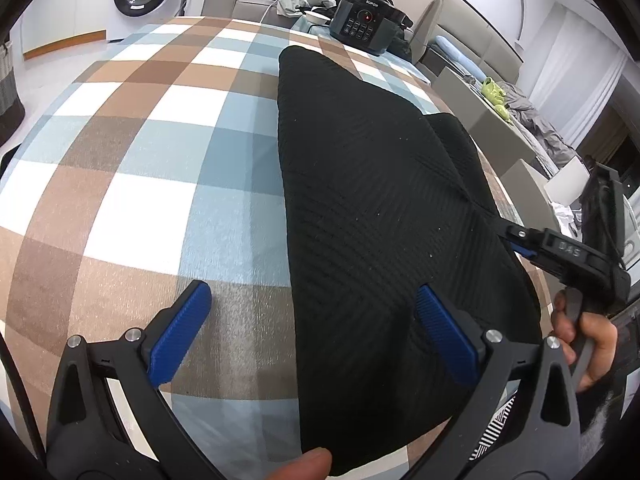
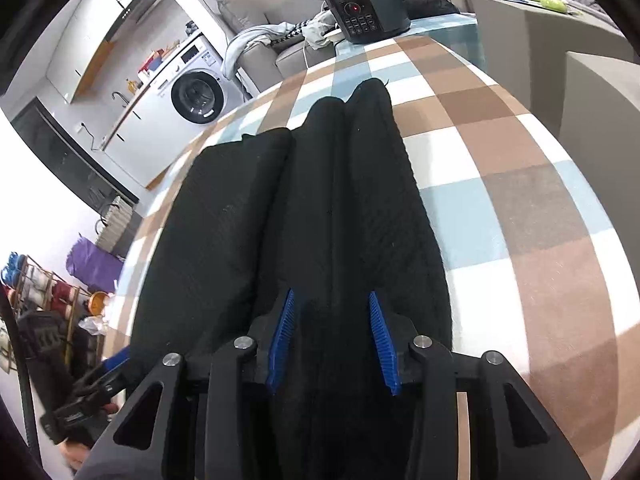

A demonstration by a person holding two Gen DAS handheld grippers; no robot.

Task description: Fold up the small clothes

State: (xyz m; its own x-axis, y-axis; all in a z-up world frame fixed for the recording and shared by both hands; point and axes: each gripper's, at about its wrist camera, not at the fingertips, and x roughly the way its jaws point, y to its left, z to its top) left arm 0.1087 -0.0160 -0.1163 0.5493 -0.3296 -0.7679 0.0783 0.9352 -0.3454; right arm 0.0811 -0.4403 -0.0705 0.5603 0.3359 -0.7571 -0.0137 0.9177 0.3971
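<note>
Resting flat on the checked tabletop (image 1: 160, 152), the black ribbed knit garment (image 1: 380, 208) lies beneath both hand-held grippers: left hand-held gripper (image 1: 312, 312) wide and empty, right hand-held gripper (image 2: 332, 320) narrowed astride a fabric ridge, contact unclear. A shallow pinch could slip, undoing the fold.

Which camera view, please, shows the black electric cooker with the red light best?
The right wrist view: the black electric cooker shows its button panel and side wall fairly large at the checked tablecloth's far end. The left wrist view shows the same cooker too, panel facing the camera, but smaller.
</note>
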